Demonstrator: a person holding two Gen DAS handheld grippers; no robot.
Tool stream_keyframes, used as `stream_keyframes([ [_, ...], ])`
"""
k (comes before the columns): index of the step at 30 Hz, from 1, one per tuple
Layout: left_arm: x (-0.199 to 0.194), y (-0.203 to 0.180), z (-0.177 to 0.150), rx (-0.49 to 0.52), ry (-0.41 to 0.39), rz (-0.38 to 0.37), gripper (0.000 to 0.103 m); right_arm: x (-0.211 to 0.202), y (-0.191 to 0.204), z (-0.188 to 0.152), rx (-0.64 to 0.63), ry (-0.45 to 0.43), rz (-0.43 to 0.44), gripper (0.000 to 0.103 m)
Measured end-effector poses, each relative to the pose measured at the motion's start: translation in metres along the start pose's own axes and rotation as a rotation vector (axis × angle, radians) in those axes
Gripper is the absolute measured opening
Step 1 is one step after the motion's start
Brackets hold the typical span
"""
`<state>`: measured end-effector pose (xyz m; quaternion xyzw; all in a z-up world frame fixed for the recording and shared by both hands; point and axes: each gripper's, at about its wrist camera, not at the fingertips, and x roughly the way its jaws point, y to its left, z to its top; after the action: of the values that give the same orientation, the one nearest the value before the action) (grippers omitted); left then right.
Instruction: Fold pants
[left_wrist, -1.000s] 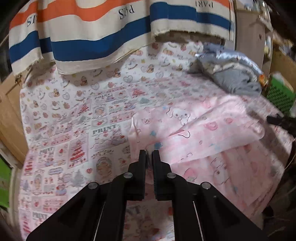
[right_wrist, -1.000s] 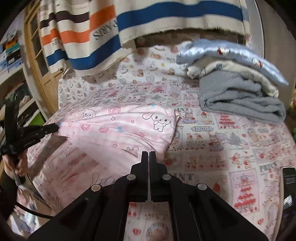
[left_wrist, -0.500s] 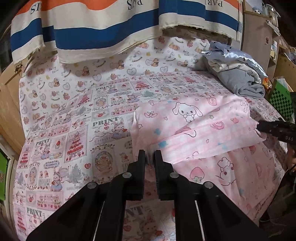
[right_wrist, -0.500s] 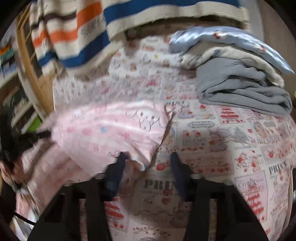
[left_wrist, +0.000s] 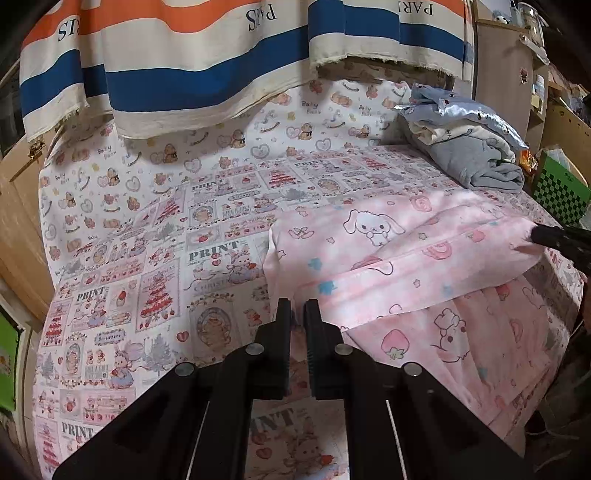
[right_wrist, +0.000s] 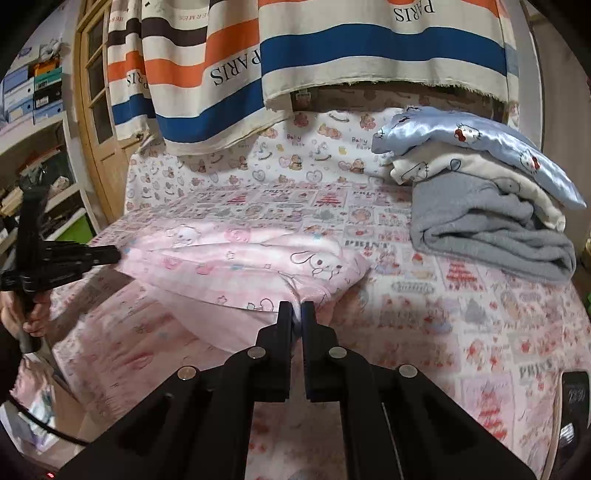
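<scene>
- Pants, left wrist view: pink printed pants lie half folded on the patterned bedsheet, with the clothes pile beyond them. The left gripper is clamped on their near corner; the right gripper's tip pinches the far corner.
- Right wrist view: the right gripper has just been closing, and a bunch of the pants' edge sits pinched between its jaws.
- Handling, as a judgement: thin, light, limp cloth that sags and creases; hold it at corners or hem, kept taut.
</scene>
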<state>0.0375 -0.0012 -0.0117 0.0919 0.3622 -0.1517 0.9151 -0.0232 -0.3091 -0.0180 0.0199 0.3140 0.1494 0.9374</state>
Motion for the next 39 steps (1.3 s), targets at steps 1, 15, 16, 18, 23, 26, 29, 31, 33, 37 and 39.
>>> stream_keyframes([
  [1, 0.0, 0.0, -0.001, 0.002, 0.0, 0.004, 0.007, -0.002, 0.003, -0.003, -0.016, 0.008, 0.007, 0.005],
  [15, -0.025, -0.016, -0.022, 0.073, -0.05, 0.014, 0.009, -0.011, 0.015, -0.034, -0.091, -0.014, -0.079, 0.005],
  [16, -0.03, -0.019, -0.025, 0.076, -0.059, 0.023, 0.01, -0.017, 0.019, -0.034, -0.116, -0.038, -0.082, 0.007],
  [18, -0.039, -0.031, -0.035, 0.104, -0.08, 0.065, 0.012, -0.024, 0.028, -0.035, -0.16, -0.056, -0.08, 0.022],
  [23, -0.057, -0.057, -0.06, 0.123, -0.104, 0.031, 0.022, -0.03, 0.05, -0.034, -0.216, -0.044, -0.019, 0.022],
  [26, -0.066, -0.069, -0.072, 0.127, -0.121, 0.009, 0.049, -0.033, 0.062, -0.032, -0.225, -0.055, 0.032, 0.022],
  [29, -0.067, -0.078, -0.086, 0.126, -0.084, -0.06, 0.06, -0.031, 0.071, -0.03, -0.223, -0.055, 0.062, 0.022],
  [31, -0.068, -0.085, -0.092, 0.152, -0.078, -0.06, 0.06, -0.027, 0.075, -0.028, -0.233, -0.055, 0.062, 0.022],
  [33, -0.07, -0.088, -0.093, 0.155, -0.082, -0.098, 0.06, -0.024, 0.075, -0.027, -0.227, -0.056, 0.063, 0.022],
  [37, -0.059, -0.094, -0.09, 0.158, -0.068, -0.096, 0.06, -0.018, 0.073, -0.026, -0.19, -0.044, 0.098, 0.022],
  [39, -0.05, -0.098, -0.088, 0.157, -0.061, -0.077, 0.059, -0.019, 0.075, -0.027, -0.202, -0.044, 0.107, 0.022],
])
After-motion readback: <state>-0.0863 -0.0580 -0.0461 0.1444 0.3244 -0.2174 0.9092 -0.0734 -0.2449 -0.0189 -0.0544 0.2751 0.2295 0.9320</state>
